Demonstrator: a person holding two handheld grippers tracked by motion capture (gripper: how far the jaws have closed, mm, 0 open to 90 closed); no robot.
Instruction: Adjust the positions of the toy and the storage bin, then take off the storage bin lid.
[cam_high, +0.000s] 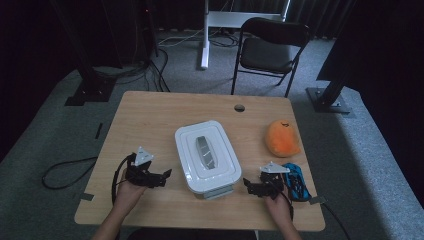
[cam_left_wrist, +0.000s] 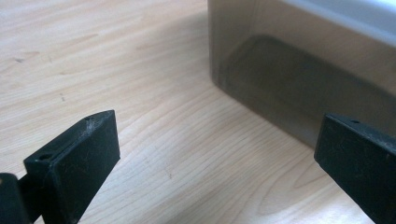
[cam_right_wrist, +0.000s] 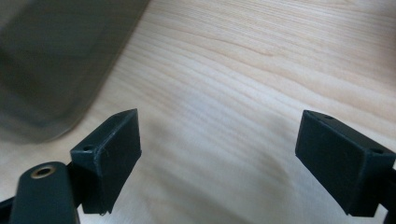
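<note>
Both hand-held grippers gape; rounded-rectangular smooth white lidded box between.

a white lidded storage box is set at the middle of the wooden table, lid closed, a grey handle recessed in its top. its translucent wall is seen close in the left gripper view.
</note>
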